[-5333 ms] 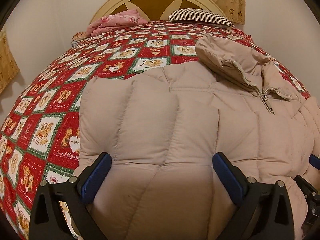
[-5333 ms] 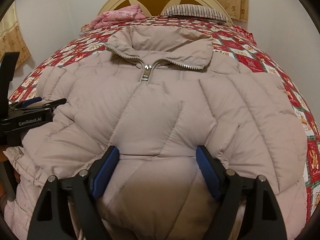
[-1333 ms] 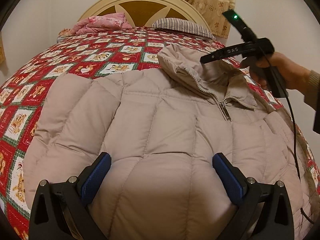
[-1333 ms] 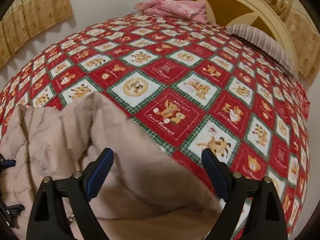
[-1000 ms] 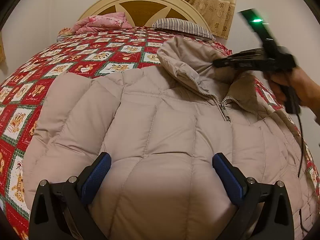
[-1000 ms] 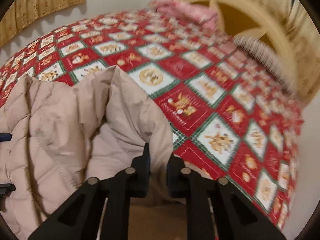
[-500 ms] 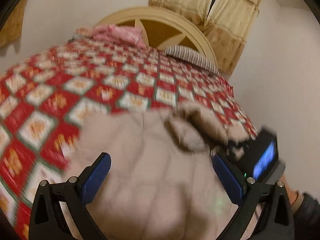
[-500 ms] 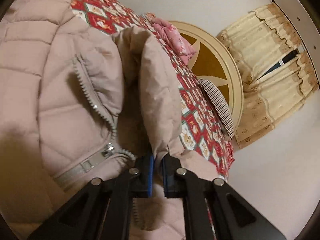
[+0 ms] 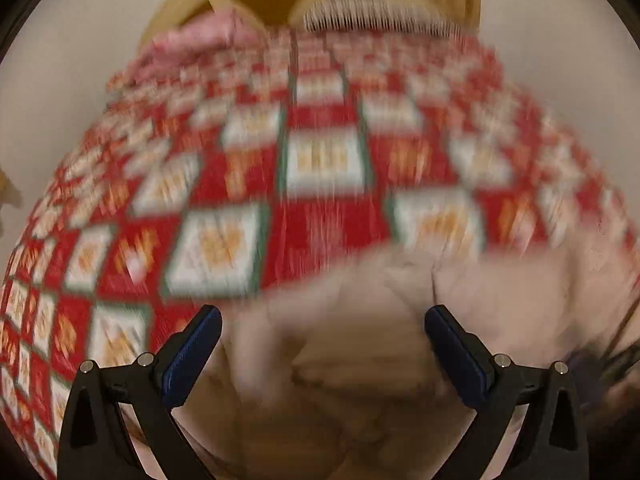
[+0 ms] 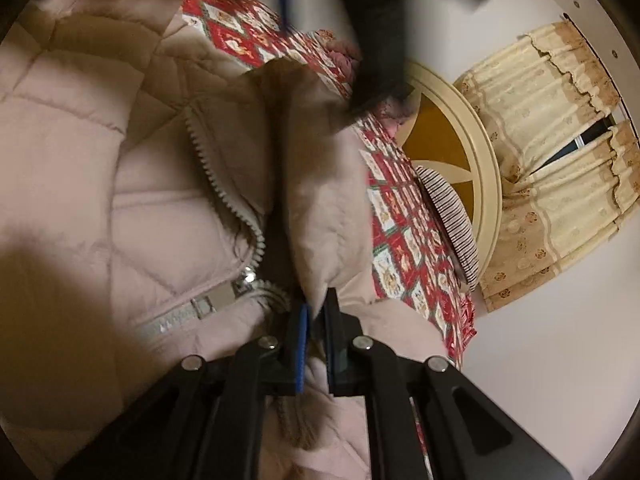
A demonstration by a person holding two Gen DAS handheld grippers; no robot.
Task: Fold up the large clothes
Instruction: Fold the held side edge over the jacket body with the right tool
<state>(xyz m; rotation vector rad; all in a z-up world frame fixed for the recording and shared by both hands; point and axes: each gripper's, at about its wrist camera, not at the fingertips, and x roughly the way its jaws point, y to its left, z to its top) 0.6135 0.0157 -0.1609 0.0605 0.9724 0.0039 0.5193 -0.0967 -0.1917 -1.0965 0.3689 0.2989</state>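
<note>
Jacket (image 10: 100,184): beige quilted puffer, lying front-up on the bed, zip (image 10: 224,188) partly done up, collar (image 10: 324,216) toward the headboard.

Right claw (image 10: 316,320): jaws nearly closed, a fold of the collar pinched between the blue pads. The collar stands up off the jacket body, so the grip appears to be lifting it. Judgement: the collar is a firm edge and a sensible handle for raising the top of a bulky garment and carrying it over toward the hem.

Left claw (image 9: 320,344): jaws wide apart, nothing between them. It hovers over the jacket's upper edge (image 9: 360,340); the view is heavily motion-blurred, so contact with the fabric cannot be judged. Probably heading for a matching hold beside the collar, since one grip alone would let the padded bulk sag and twist.

In the right wrist view a dark blurred object (image 10: 380,40), likely the other gripper, hangs just above the collar.

Surface: quilt (image 9: 320,160) in red and white squares with green borders, covering the bed.

Room: cream arched headboard (image 10: 480,168), striped pillow (image 10: 452,216), pink bundle (image 9: 192,44) at the head, patterned yellow curtains (image 10: 552,160), plain pale walls.
</note>
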